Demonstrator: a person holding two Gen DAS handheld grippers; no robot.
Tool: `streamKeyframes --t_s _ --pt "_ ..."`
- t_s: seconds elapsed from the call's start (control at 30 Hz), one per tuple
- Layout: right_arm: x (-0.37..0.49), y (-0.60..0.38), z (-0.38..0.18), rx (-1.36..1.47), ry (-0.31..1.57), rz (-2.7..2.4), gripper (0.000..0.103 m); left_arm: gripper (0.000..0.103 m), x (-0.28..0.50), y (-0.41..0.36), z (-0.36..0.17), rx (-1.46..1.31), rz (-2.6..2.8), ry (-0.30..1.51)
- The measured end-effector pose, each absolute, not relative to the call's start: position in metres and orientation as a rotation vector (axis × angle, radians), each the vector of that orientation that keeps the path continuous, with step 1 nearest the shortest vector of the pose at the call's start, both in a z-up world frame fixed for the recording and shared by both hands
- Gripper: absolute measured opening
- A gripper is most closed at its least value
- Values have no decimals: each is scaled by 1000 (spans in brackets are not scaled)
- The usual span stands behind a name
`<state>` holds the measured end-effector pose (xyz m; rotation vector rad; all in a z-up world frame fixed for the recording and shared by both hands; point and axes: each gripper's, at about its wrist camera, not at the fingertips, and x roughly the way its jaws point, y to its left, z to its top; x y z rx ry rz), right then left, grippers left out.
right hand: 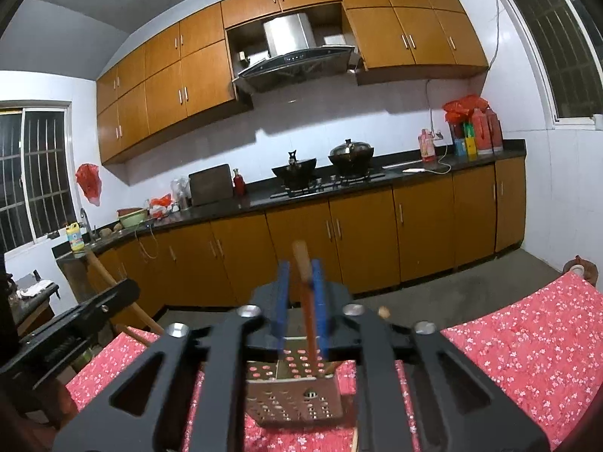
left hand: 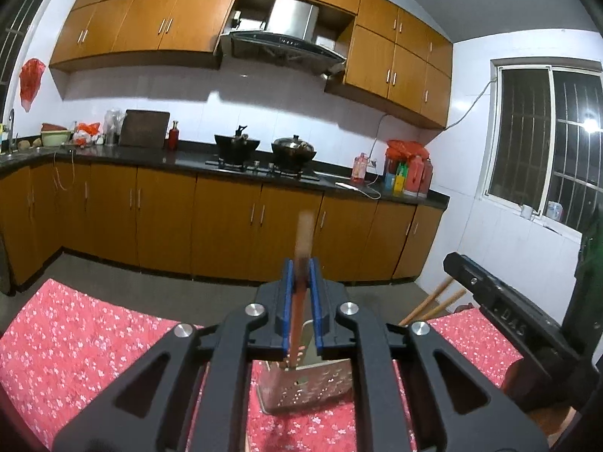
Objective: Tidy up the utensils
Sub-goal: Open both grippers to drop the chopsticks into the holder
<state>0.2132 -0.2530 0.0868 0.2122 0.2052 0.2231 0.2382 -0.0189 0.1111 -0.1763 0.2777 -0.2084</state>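
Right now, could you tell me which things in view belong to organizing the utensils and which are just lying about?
Job in hand:
- chopstick between the left gripper fingers
- chopstick between the right gripper fingers
- perforated metal utensil holder

Lying about:
- wok
- lidded pot
- cutting board

Left gripper (left hand: 300,263) of matte black plastic, angular linkage arms with triangular cutouts, four round silver screws across the middle of the frame, blue-padded fingers (left hand: 288,293), right gripper (right hand: 300,267) built alike, blue fingers (right hand: 282,293), black body with embossed lettering
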Motion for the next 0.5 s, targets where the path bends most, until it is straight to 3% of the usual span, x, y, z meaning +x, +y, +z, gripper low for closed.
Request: streamKeyframes --t_s 0.03,0.3,0.5 --pt "211 -254 88 213 200 222 37 19 238 -17 110 -183 -209 281" --pt "183 -271 98 212 170 198 37 25 217 1 121 -224 -212 251" --pt "175 -306 62 216 293 88 37 33 187 34 113 -252 -146 273"
